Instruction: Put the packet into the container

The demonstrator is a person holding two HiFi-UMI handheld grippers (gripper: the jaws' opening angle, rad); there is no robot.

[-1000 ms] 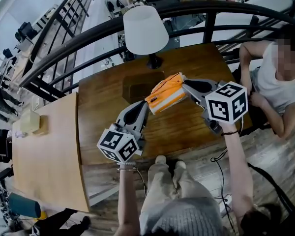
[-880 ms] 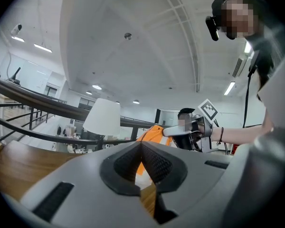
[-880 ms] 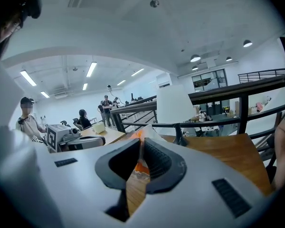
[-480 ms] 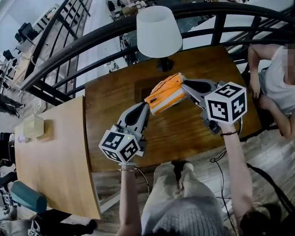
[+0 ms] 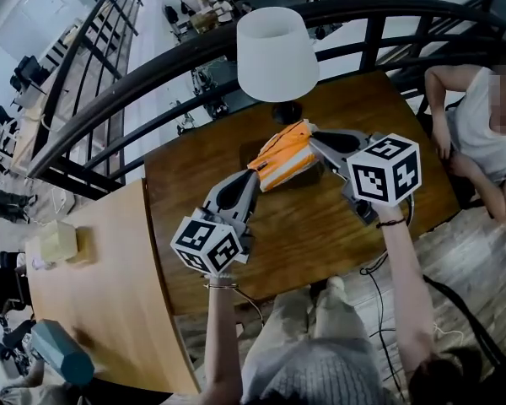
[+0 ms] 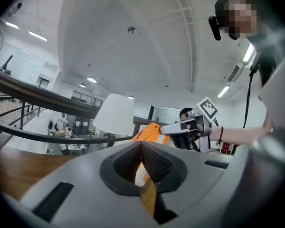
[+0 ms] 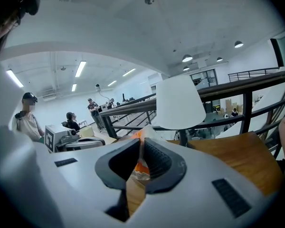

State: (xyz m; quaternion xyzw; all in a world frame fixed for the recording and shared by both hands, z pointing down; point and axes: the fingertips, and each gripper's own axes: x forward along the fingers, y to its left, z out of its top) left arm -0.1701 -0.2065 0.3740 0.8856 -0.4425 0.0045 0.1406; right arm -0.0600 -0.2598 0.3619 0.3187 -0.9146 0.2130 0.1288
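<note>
Packet (image 5: 285, 156), orange with pale stripes, hangs in the air above the dark wooden table (image 5: 320, 226), pinched at both ends. At the far left stands a paler table (image 5: 93, 294) with a small pale box (image 5: 57, 240) on it. Next comes the left gripper (image 5: 251, 180), its jaws drawn together on the packet's lower left edge; in the left gripper view an orange and pale strip (image 6: 141, 167) sits between the ribbed pads. A lamp (image 5: 276, 53) with a white shade stands on the dark table just behind the packet. The right gripper (image 5: 314, 139) has its jaws clamped on the packet's upper right end; the right gripper view shows the crimped orange edge (image 7: 141, 166) nipped between them. A seated person (image 5: 481, 133) is at the far right, beyond the table's edge.
</note>
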